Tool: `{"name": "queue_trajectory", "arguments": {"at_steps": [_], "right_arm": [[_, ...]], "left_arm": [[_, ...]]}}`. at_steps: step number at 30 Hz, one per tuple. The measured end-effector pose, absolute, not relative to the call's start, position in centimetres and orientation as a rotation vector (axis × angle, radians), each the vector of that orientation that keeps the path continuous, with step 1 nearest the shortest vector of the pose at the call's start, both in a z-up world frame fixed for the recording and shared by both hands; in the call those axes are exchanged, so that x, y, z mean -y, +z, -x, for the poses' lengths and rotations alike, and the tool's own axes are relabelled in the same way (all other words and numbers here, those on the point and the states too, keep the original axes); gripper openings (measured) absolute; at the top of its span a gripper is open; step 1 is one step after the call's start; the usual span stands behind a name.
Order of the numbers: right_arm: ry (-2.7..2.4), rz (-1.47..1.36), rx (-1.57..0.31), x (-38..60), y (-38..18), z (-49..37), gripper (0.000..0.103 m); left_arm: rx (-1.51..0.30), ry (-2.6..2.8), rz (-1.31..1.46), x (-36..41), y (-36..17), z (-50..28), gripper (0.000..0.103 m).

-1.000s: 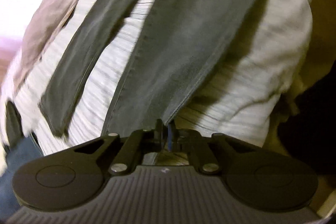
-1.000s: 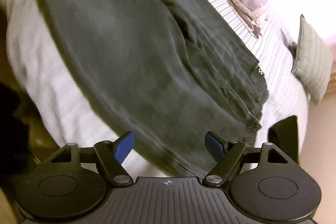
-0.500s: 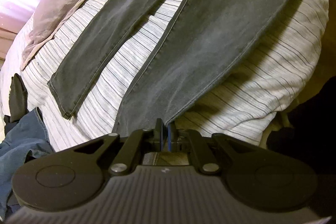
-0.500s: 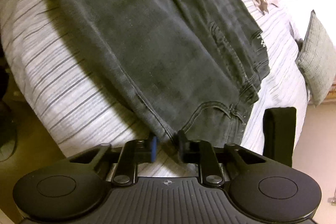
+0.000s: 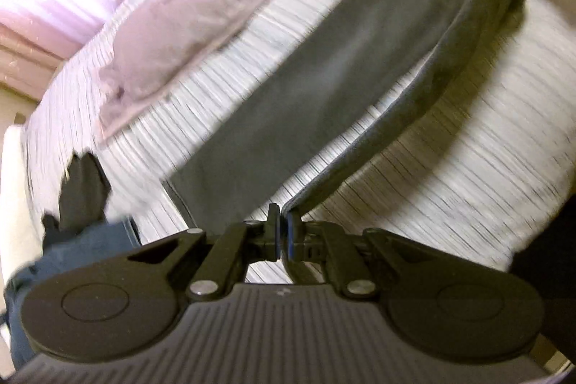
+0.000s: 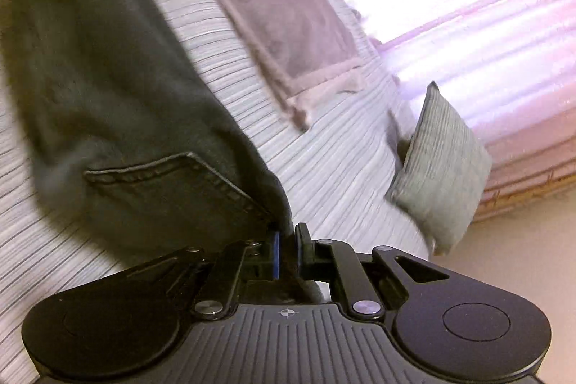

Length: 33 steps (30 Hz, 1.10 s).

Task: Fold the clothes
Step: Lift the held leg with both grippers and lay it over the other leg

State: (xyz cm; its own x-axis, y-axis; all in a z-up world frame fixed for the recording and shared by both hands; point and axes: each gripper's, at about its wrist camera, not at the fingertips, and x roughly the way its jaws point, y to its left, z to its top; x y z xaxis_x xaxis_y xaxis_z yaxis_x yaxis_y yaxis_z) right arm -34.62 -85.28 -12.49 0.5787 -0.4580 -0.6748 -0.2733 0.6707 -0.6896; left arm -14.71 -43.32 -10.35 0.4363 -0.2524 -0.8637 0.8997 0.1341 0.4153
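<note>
A: Jeans where?
B: On striped bed; left gripper pinches a leg hem, apparently lifted.
A: Right gripper?
B: Clamped on jeans by pocket.

One dark jeans, two tongs, two pillows, one blue garment.

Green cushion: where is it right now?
In the right wrist view, the green cushion stands tilted at the right edge of the striped bed, below the mauve blanket.
</note>
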Motion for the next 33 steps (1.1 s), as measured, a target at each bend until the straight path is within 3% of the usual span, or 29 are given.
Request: {"name": "queue_trajectory", "arguments": {"at_steps": [7, 8, 10, 11, 16, 26, 33], "right_arm": [[-0.101, 0.884, -1.054, 88.4, -19.2, 22.6, 0.010], [-0.133, 0.899, -1.080, 88.7, -20.7, 21.5, 0.040], [-0.184, 0.900, -1.100, 88.8, -22.6, 20.2, 0.084], [-0.172, 0.849, -1.091, 88.7, -22.4, 20.1, 0.084], [-0.188, 0.693, -1.096, 86.6, -21.1, 22.0, 0.084], [-0.100, 0.428, -1.031, 78.9, -18.4, 26.3, 0.084], [0.053, 0.400, -0.951, 74.3, -17.1, 26.1, 0.084]], "left_arm": [[-0.743, -0.958, -1.154, 51.2, -14.5, 3.0, 0.005], [-0.748, -0.948, -1.170, 52.4, -15.8, 1.7, 0.011], [-0.751, -0.926, -1.178, 53.5, -18.0, 0.6, 0.029], [-0.752, -0.915, -1.179, 54.0, -19.0, 0.1, 0.036], [-0.757, -0.885, -1.128, 53.1, -21.5, -0.1, 0.039], [-0.778, -0.786, -1.041, 49.3, -17.3, 0.6, 0.058], [-0.761, -0.739, -1.042, 47.4, -14.5, -0.9, 0.059]]}}
